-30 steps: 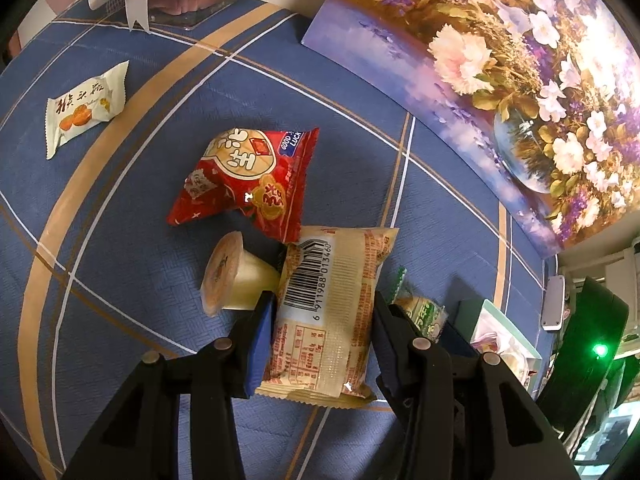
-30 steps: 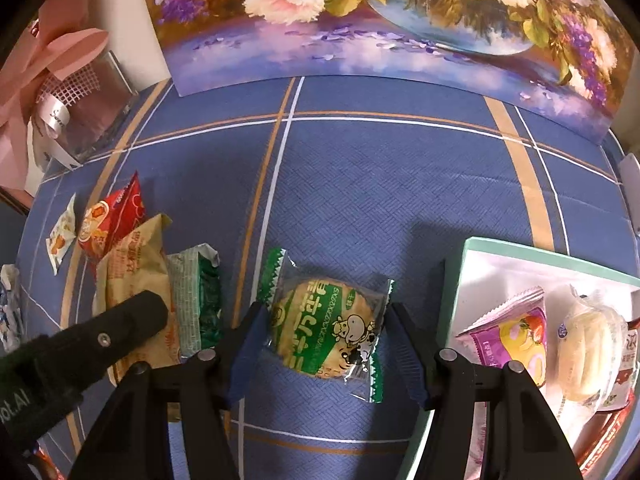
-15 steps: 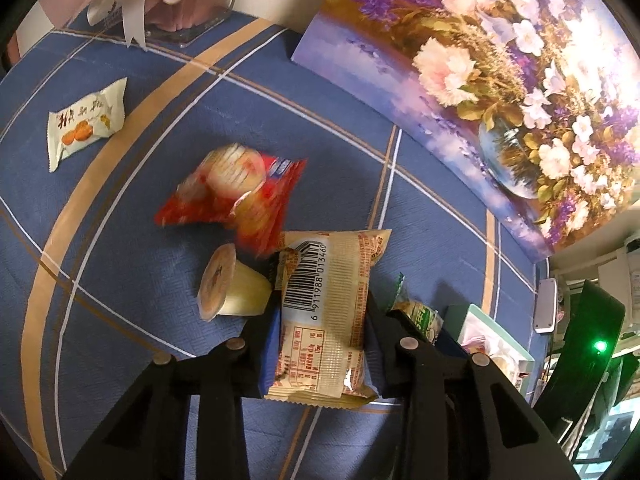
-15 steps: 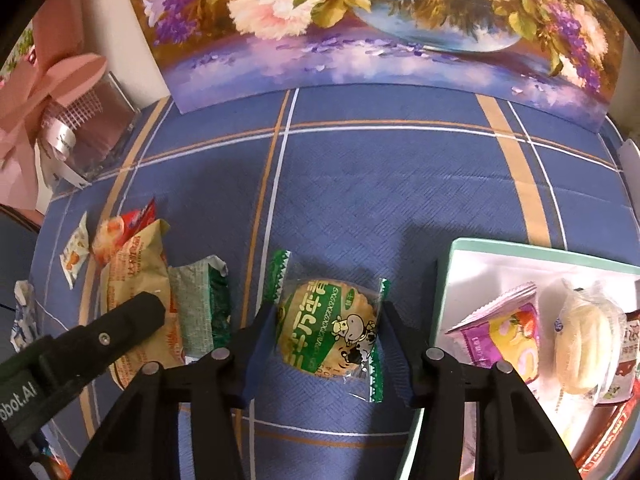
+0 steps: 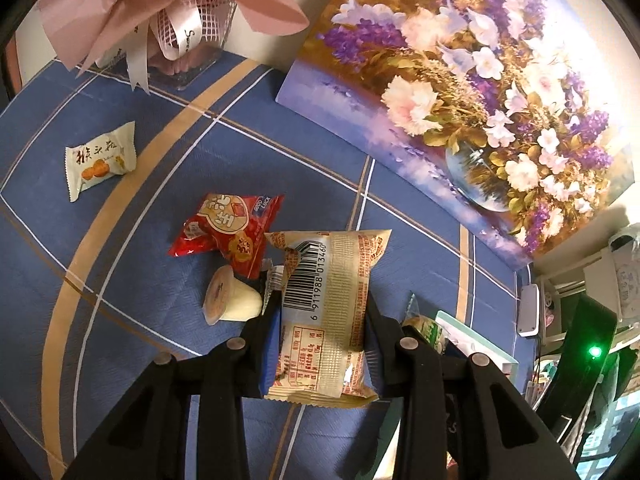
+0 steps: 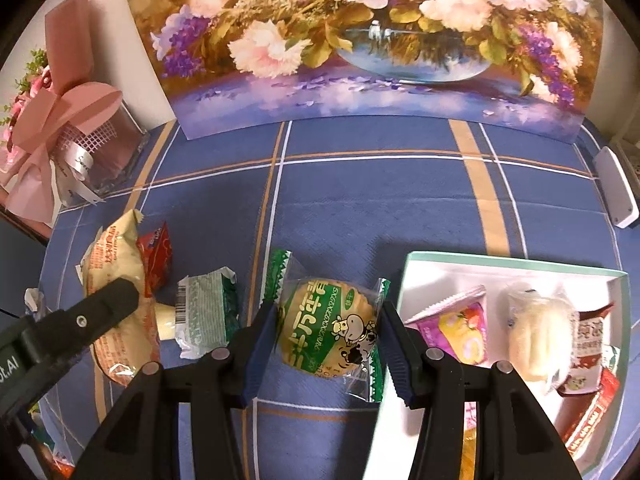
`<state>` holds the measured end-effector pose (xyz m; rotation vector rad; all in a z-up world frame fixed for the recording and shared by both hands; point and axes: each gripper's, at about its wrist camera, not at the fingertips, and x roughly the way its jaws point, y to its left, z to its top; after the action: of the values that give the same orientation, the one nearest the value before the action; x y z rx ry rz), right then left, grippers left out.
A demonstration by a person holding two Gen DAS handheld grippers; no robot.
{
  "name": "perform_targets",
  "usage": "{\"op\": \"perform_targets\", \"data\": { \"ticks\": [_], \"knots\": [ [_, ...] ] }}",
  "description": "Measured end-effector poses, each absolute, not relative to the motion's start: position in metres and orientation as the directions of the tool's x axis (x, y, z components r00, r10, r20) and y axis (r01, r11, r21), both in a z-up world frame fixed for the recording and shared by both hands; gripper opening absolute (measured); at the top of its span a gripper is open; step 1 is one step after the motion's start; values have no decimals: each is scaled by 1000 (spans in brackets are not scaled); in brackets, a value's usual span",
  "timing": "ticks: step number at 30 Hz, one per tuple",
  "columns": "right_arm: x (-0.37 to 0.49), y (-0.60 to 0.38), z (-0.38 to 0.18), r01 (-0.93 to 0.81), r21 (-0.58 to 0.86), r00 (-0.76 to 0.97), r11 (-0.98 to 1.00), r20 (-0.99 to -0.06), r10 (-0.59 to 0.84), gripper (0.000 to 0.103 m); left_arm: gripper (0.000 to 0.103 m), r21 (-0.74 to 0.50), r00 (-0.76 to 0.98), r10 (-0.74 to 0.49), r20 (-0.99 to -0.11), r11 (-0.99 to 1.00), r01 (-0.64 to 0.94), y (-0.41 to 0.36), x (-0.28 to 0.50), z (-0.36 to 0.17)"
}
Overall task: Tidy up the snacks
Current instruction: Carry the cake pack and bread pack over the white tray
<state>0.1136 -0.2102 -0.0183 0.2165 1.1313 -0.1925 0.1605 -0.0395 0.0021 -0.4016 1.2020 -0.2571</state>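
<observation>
Snacks sit clamped in both tongs: cream packet (image 5: 326, 312) in left tongs (image 5: 320, 344), green cracker pack (image 6: 330, 328) in right tongs (image 6: 326, 344).

Both views come from fisheye cameras riding on hand-held grippers, looking steeply down and forward along black fingers that fill the 6 o'clock edge.

The left wrist view hangs close over the blue plaid tablecloth (image 5: 168, 184), facing the floral still-life painting (image 5: 480, 92) at 1 o'clock.

The right wrist view faces the same painting (image 6: 360, 40) squarely at 12 o'clock.

Both views share the tablecloth, the painting, the pink ribbon-wrapped gift box (image 5: 176, 28) (image 6: 68, 140) and the cream barcoded snack packet (image 5: 328, 312) (image 6: 116, 280).
</observation>
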Motion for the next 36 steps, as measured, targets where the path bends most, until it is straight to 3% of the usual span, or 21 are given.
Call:
{"op": "perform_targets", "data": {
  "ticks": [15,36],
  "knots": [
    [82,-239,17,318,50,427,947,-899,-96,54,38,-395,369,-392,-843,916,69,-66,143,28],
    [4,-377,61,605,62,428,794,-866,-258,54,38,-293,267,-441,-857,843,452,-227,84,54]
  ]
}}
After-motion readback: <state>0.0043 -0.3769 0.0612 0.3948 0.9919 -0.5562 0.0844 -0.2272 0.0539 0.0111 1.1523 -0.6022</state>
